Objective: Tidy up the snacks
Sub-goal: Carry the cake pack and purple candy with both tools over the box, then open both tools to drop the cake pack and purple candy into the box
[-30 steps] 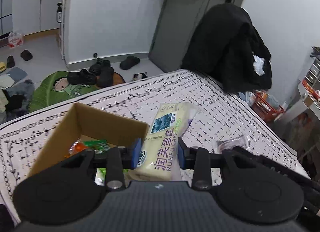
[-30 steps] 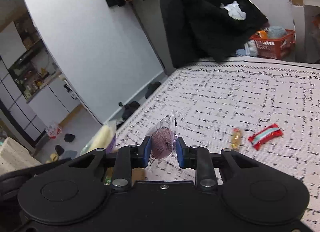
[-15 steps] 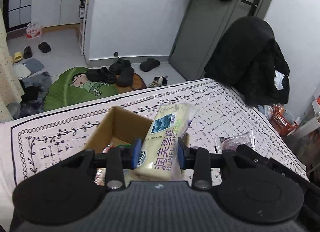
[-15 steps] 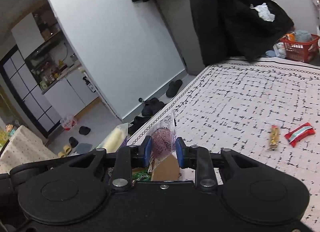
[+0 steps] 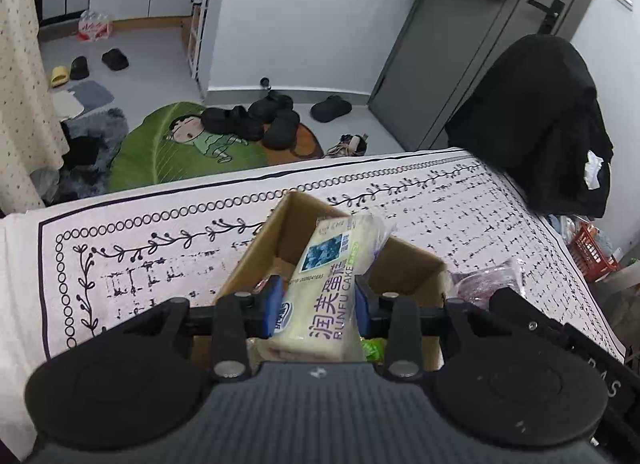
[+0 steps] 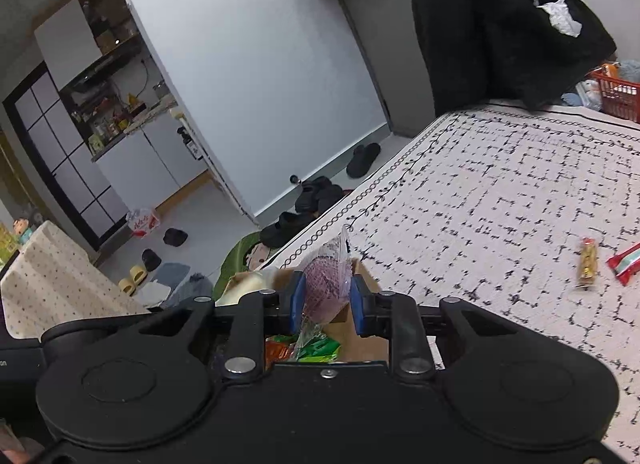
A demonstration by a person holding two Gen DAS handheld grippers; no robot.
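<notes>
The left tool (image 5: 316,306) pinches the cake pack (image 5: 328,288) over the box (image 5: 404,264), long axis pointing forward, away from the tool. Lower it flat along the box before letting go. The right tool (image 6: 327,300) pinches a purple snack (image 6: 326,284), upright, beside it; drop that second.

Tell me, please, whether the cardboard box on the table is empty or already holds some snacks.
It holds snacks: the right wrist view shows orange and green packets lying inside the open-topped cardboard box. How full it is cannot be told.
</notes>
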